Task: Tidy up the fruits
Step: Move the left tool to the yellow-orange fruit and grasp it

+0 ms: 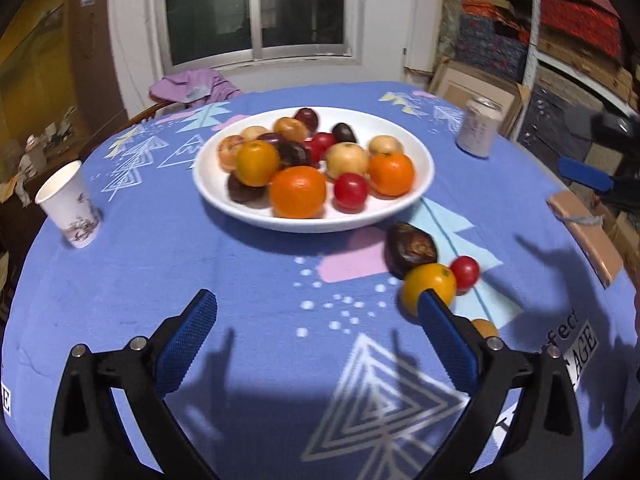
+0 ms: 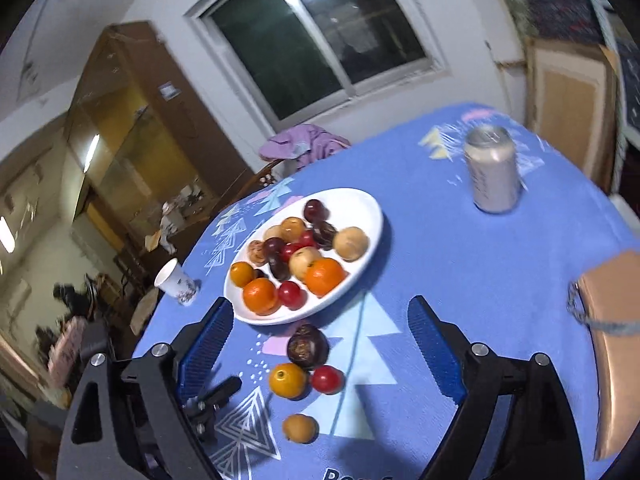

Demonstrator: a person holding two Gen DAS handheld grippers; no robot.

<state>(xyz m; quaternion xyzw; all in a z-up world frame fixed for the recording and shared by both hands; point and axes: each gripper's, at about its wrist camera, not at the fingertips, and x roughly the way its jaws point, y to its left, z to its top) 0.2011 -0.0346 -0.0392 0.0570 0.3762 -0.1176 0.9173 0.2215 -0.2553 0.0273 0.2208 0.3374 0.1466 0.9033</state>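
A white plate (image 1: 224, 200) (image 2: 368, 208) full of oranges, red and dark plums and tan fruits sits mid-table. Loose on the cloth near its front right lie a dark fruit (image 1: 410, 249) (image 2: 307, 347), a yellow-orange citrus (image 1: 424, 286) (image 2: 287, 379), a small red fruit (image 1: 465, 271) (image 2: 327, 378) and a small tan fruit (image 1: 484, 326) (image 2: 300, 427). My left gripper (image 1: 318, 304) is open and empty, its right finger beside the citrus. My right gripper (image 2: 320, 312) is open and empty above the loose fruits. The right gripper's blue fingertip shows at the far right of the left wrist view (image 1: 582, 174).
A paper cup (image 1: 70, 204) (image 2: 176, 282) stands at the table's left edge. A silver can (image 1: 479, 127) (image 2: 494, 170) stands at the back right. A brown box (image 1: 584, 236) (image 2: 612, 344) lies at the right edge. A chair with purple cloth (image 1: 192, 86) is behind the table.
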